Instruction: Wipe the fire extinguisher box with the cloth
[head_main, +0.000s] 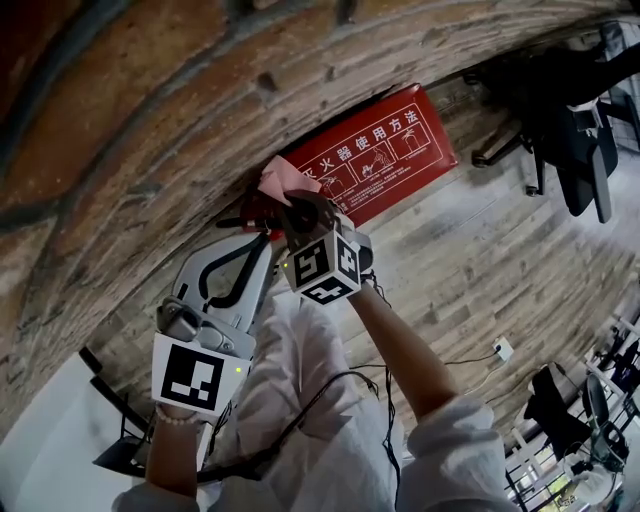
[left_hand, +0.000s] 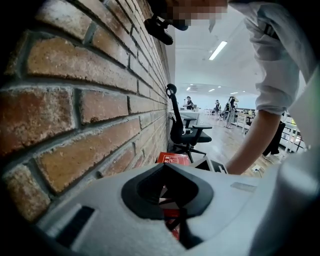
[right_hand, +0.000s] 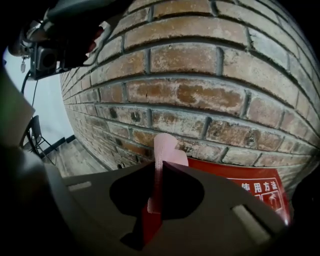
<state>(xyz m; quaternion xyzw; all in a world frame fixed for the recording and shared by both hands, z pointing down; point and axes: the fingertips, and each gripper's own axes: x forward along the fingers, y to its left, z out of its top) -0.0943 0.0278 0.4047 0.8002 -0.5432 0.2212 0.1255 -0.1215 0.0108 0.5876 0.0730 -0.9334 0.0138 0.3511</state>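
Observation:
The red fire extinguisher box (head_main: 385, 150) stands on the floor against the brick wall; it also shows in the right gripper view (right_hand: 240, 182) and small in the left gripper view (left_hand: 172, 159). A pink cloth (head_main: 283, 178) (right_hand: 167, 150) is pinched in my right gripper (head_main: 292, 207) (right_hand: 159, 172), which is shut on it at the box's left end, with the cloth's free part against the wall and box top. My left gripper (head_main: 248, 222) (left_hand: 172, 222) sits just left of it by the wall, its dark fingers together with nothing in them.
A brick wall (head_main: 150, 110) runs along the left. Black office chairs (head_main: 570, 130) (left_hand: 182, 130) stand on the wood floor (head_main: 500, 260). A wall socket block (head_main: 503, 349) and cables lie near the person's right arm. More furniture shows at the lower right.

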